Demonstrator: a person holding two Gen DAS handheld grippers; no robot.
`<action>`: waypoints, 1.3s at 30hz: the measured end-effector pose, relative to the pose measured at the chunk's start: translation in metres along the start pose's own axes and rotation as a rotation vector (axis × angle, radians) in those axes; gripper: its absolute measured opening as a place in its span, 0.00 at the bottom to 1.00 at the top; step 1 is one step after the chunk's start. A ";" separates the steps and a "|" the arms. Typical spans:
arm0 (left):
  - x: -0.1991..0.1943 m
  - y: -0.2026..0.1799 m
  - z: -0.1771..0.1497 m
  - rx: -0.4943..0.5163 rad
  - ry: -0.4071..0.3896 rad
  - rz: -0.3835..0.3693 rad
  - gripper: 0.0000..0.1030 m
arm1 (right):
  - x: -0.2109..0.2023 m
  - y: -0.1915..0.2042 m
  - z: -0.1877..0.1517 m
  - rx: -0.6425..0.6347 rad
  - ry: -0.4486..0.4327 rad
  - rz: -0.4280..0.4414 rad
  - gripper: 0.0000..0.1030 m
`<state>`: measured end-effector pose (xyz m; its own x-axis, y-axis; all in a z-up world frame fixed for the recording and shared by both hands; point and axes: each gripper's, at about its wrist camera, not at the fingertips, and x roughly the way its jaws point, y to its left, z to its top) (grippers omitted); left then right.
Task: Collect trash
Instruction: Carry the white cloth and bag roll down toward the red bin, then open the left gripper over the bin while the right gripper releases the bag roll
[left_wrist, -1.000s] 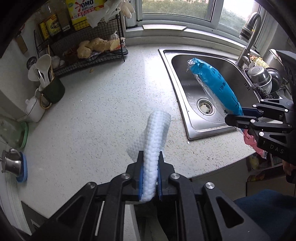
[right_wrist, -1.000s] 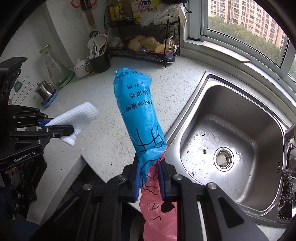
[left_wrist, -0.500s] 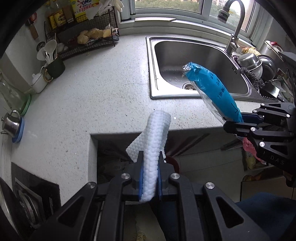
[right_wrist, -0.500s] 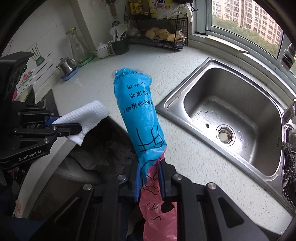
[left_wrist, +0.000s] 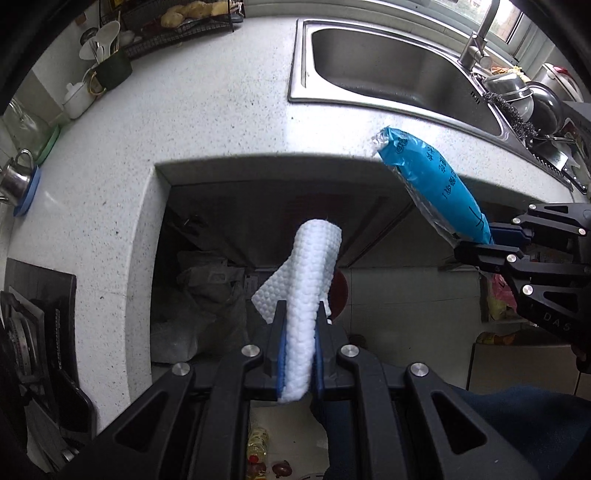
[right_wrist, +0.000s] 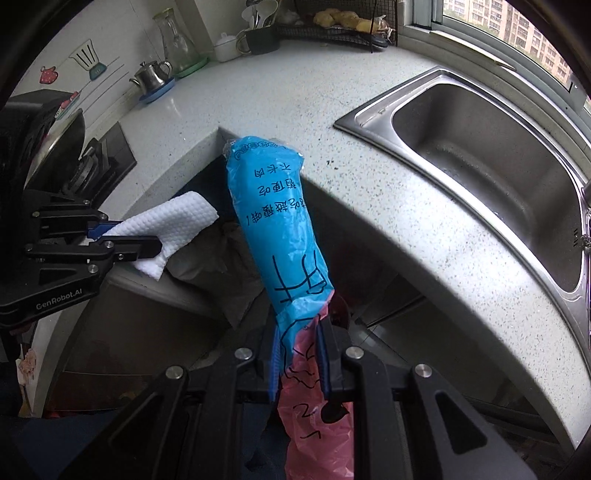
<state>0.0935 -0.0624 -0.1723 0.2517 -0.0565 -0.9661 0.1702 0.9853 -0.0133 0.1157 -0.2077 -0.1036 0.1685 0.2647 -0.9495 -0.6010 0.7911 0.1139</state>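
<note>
Two tools are each clamped on a piece of trash. Left tool (left_wrist: 300, 343) grips a white wipe (left_wrist: 314, 273), folded over and sticking up between its fingers. Right tool (right_wrist: 300, 354) grips a blue-and-pink wrapper (right_wrist: 275, 221) near its lower end. Both hang past the surface (left_wrist: 203, 122) edge, over the dark recess below it, where a grey bag (left_wrist: 207, 284) sits. Beyond lies a steel sink (right_wrist: 491, 155).

Left gripper (left_wrist: 300, 325) is directed steeply downward, its jaws clamped on a white textured cloth (left_wrist: 312, 280). Right gripper (right_wrist: 298, 341) is likewise pitched steeply downward, its jaws pressed onto a blue and pink plastic wrapper (right_wrist: 273, 218). The two grippers are held side by side, apart, without touching.
</note>
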 end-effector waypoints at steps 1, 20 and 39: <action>0.005 0.000 -0.002 0.001 0.016 0.000 0.10 | 0.008 0.001 -0.002 0.003 0.021 -0.003 0.15; 0.195 0.022 -0.035 0.017 0.194 -0.083 0.10 | 0.197 0.002 -0.048 0.154 0.326 0.016 0.15; 0.444 0.008 -0.060 0.088 0.389 -0.115 0.10 | 0.423 -0.055 -0.092 0.250 0.506 -0.001 0.15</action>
<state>0.1494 -0.0697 -0.6173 -0.1498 -0.0839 -0.9852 0.2617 0.9575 -0.1213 0.1478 -0.1897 -0.5386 -0.2633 0.0152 -0.9646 -0.3872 0.9141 0.1201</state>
